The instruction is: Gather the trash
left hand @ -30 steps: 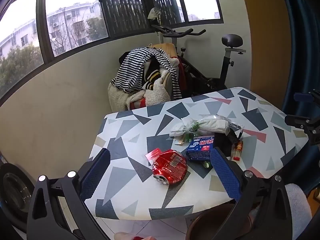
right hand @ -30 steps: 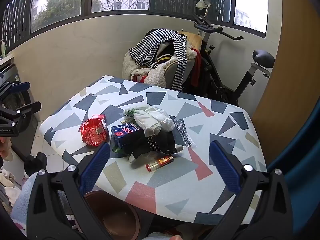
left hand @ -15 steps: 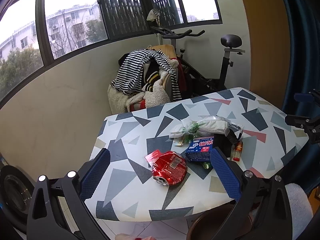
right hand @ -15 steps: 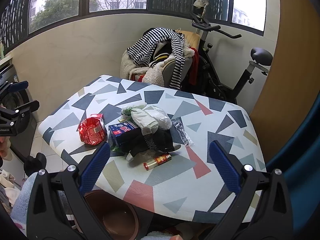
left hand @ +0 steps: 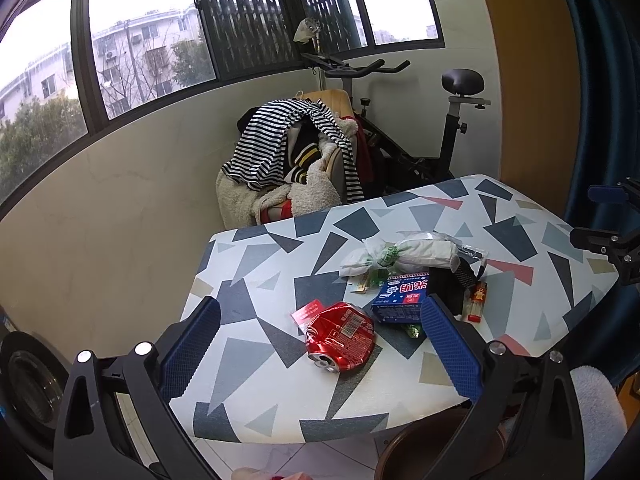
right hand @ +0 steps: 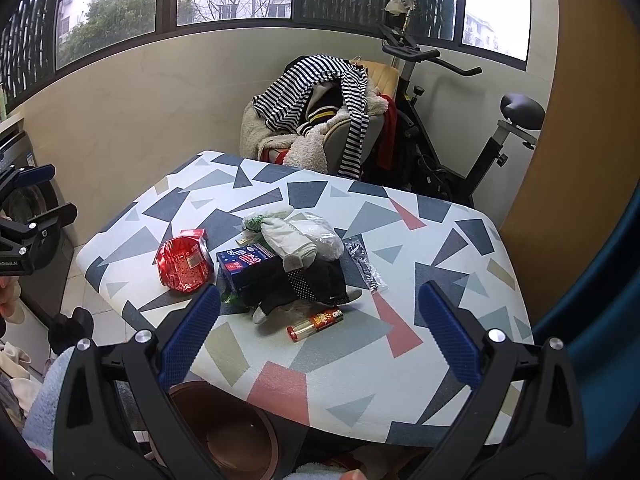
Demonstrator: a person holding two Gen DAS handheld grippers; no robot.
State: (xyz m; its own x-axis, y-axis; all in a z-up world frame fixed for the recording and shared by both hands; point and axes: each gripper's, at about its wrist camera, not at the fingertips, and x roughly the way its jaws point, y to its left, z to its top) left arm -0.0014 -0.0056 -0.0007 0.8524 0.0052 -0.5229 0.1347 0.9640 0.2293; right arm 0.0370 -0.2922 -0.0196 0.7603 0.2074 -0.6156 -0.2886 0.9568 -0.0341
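A heap of trash lies on the patterned table (left hand: 256, 360) (right hand: 400, 372): a crushed red can (left hand: 340, 336) (right hand: 184, 264), a blue carton (left hand: 402, 298) (right hand: 244, 264), a white plastic bag (left hand: 404, 254) (right hand: 300, 236), black cloth (right hand: 312, 280), a small red-and-yellow tube (left hand: 475, 301) (right hand: 316, 322) and a clear wrapper (right hand: 364, 260). My left gripper (left hand: 320, 344) hangs open in front of the can, above the table's near edge. My right gripper (right hand: 320, 332) stands open short of the tube. Neither holds anything.
A brown bin (right hand: 224, 432) (left hand: 420, 452) sits on the floor below the table's near edge. Behind the table a chair piled with clothes (left hand: 296, 168) (right hand: 320, 120) and an exercise bike (left hand: 440, 128) (right hand: 460, 128) stand by the wall. A washing machine (left hand: 28, 384) is left.
Both views have shifted slightly, with the table and trash sitting a little lower and nearer. Both grippers stay open and nothing on the table has moved.
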